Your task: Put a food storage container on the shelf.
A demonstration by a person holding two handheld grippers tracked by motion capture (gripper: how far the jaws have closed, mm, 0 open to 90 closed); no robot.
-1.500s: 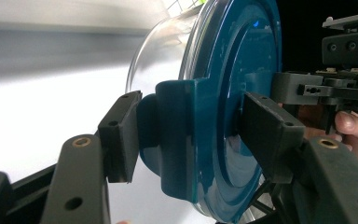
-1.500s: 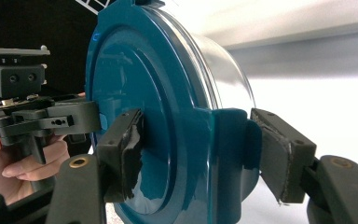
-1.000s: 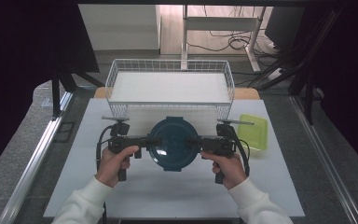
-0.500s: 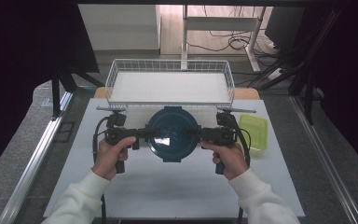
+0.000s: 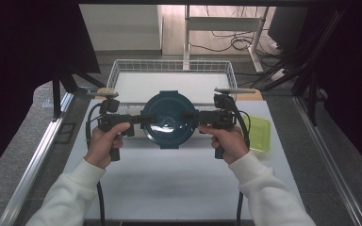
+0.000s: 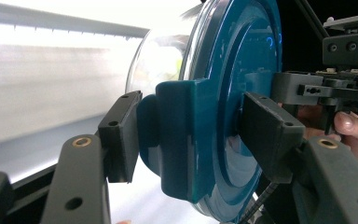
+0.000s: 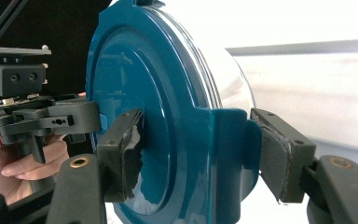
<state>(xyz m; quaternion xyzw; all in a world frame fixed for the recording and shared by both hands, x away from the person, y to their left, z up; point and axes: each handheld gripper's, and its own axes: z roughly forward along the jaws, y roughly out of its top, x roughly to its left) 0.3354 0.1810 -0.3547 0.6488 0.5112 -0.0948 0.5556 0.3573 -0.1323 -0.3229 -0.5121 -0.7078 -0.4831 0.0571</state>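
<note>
A round container with a dark teal lid (image 5: 169, 120) and a clear body hangs above the white table, held level between my two grippers. On its left side, my left gripper (image 5: 143, 118) is shut on the teal side latch (image 6: 182, 140); one pad sits on the lid face, the other under the latch. My right gripper (image 5: 194, 116) is shut the same way on the opposite latch (image 7: 228, 154). In the left gripper view the clear body (image 6: 163, 56) bulges behind the lid (image 6: 242, 70). The container overlaps the near rim of the wire basket.
A white wire basket (image 5: 114, 75) stands at the table's far edge, just beyond the container. A yellow-green flat tray (image 5: 258, 133) lies to the right of my right hand. The white table mat (image 5: 169, 188) stretches toward the near edge. Metal rails flank both sides.
Both hands have lifted the teal-lidded container up and carried it away from the person, toward the wire basket. Both grips have stayed the same.
</note>
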